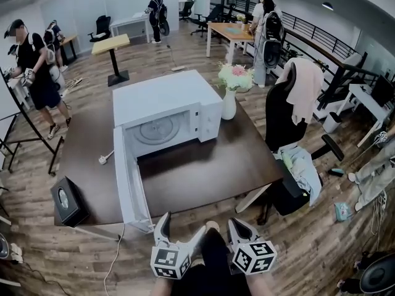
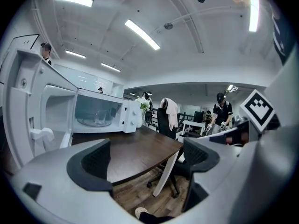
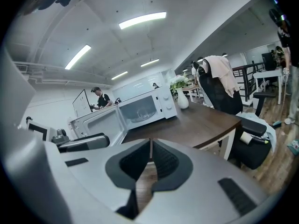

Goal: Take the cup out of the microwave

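A white microwave (image 1: 166, 103) stands on the dark brown table (image 1: 203, 171), its door (image 1: 126, 177) swung wide open toward me on the left. In the two gripper views a clear glass cup (image 2: 99, 117) (image 3: 142, 112) stands on the turntable inside; in the head view I cannot make it out. My left gripper (image 1: 182, 228) (image 2: 145, 167) hovers open and empty off the table's near edge. Beside it, my right gripper (image 1: 239, 225) (image 3: 150, 142) is shut on nothing. Both are well short of the microwave.
A white vase of flowers (image 1: 229, 97) stands right of the microwave. A black box (image 1: 66, 201) sits on the table's near left corner, and a loose plug (image 1: 103, 160) lies left of the door. A black chair draped with cloth (image 1: 290, 103) is at the right. People stand behind.
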Available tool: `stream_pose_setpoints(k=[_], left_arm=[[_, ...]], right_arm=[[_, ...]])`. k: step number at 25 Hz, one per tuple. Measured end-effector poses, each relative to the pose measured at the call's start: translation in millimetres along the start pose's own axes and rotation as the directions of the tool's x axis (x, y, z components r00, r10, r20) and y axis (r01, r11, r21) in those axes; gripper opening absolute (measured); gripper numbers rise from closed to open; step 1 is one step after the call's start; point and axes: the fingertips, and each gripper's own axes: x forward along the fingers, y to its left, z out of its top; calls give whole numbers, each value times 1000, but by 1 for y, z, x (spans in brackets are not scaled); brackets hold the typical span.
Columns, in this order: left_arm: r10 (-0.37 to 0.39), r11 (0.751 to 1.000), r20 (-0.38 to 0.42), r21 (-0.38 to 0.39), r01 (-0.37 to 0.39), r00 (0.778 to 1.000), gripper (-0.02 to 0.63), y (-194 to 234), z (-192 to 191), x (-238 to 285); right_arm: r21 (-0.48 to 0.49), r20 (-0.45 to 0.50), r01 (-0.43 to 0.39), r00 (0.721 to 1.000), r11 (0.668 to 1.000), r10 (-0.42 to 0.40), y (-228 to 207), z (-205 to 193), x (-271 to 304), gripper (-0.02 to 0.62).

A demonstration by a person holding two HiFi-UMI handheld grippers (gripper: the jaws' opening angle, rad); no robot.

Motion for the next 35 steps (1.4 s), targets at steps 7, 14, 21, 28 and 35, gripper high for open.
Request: stream_pose_setpoints(k=[7, 14, 21, 28, 35], left_arm=[[32, 999, 8, -2, -32, 999, 465, 14, 9, 17], [74, 997, 9, -18, -74, 997, 465, 39, 19, 47], [125, 991, 7, -45, -124, 992, 465, 68, 31, 82], [184, 981, 0, -71, -183, 983, 465, 101, 38, 118], [243, 966, -1, -89, -242, 970, 465, 129, 46, 151]], right_arm=[[14, -8, -42, 999, 999, 42, -1, 10, 25, -5], [9, -18, -68, 998, 998, 68, -13, 35, 65, -5], [5, -56, -123, 991, 992, 123, -19, 58, 116, -5], [-20, -114, -189, 976, 982, 186, -21, 75, 170, -5], [-44, -161, -227, 963, 973, 218, -33, 91, 216, -5]])
